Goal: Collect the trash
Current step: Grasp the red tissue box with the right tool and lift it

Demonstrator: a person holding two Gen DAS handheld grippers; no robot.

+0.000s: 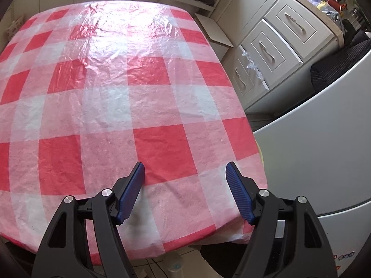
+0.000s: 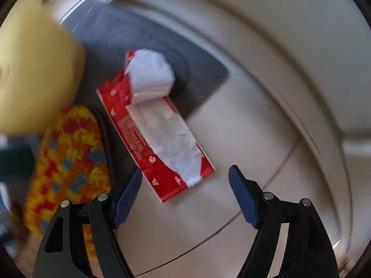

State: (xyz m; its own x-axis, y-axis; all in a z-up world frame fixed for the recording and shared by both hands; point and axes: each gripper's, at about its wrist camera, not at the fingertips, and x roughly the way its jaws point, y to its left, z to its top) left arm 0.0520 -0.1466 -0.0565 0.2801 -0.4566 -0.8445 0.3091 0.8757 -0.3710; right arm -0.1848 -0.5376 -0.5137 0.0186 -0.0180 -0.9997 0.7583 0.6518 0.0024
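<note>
White logo marks and lines of fine print are seen on the red wrapper, lower centre of the frame; none can be read.

Wrapper on floor, partly over mat

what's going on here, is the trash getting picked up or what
A person is collecting trash with a two-finger gripper in each hand. The right gripper points down at the floor with its fingers apart and nothing between them; a torn red wrapper with white paper showing is just past its tips, partly over a dark mat, beside a yellow, red and blue knitted slipper. The view is blurred. The left gripper is open and empty above a red-and-white checked tablecloth.
</note>
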